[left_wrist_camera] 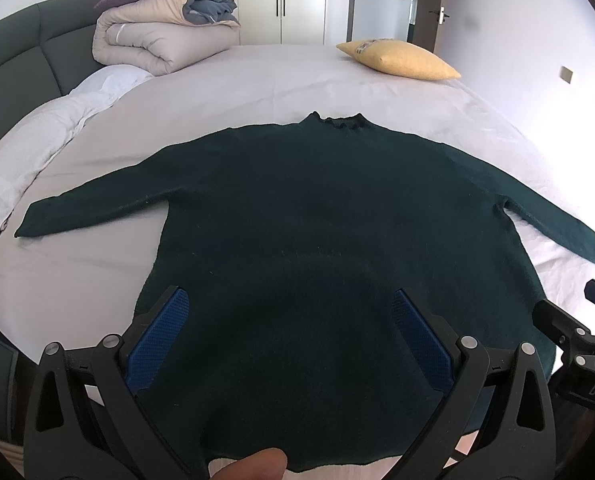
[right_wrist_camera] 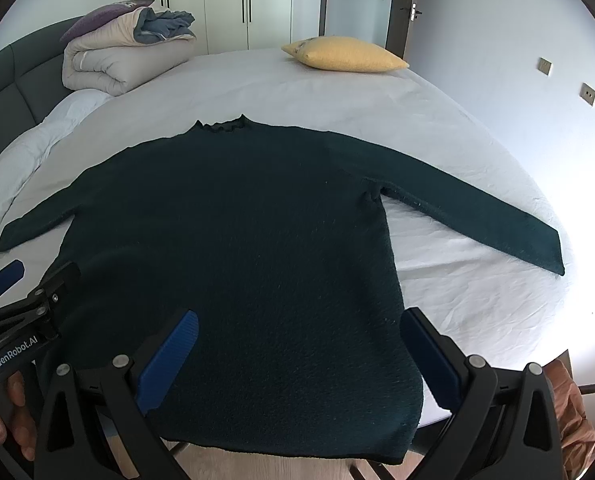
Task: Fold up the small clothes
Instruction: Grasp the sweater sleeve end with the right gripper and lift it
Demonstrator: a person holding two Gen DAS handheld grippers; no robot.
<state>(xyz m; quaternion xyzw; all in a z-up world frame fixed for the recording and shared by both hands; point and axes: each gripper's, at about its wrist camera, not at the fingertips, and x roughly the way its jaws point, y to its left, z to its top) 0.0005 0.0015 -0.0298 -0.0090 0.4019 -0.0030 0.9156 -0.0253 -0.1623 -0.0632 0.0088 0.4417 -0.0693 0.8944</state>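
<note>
A dark green long-sleeved sweater point(left_wrist_camera: 305, 208) lies flat on the bed, collar at the far side, both sleeves spread out, hem hanging over the near edge. It also shows in the right wrist view point(right_wrist_camera: 233, 240). My left gripper point(left_wrist_camera: 291, 300) is open over the hem's left half, blue pads wide apart. My right gripper point(right_wrist_camera: 299, 320) is open over the hem's right half, its right finger point(right_wrist_camera: 429, 356) past the sweater's right side seam. Neither holds anything.
The bed sheet point(left_wrist_camera: 257, 88) is pale grey. A rolled duvet point(left_wrist_camera: 157, 36) and a white pillow point(left_wrist_camera: 45, 136) lie at the far left by the dark headboard point(left_wrist_camera: 13, 52). A yellow cushion point(left_wrist_camera: 401, 58) lies at the far right. A door and wardrobes stand behind.
</note>
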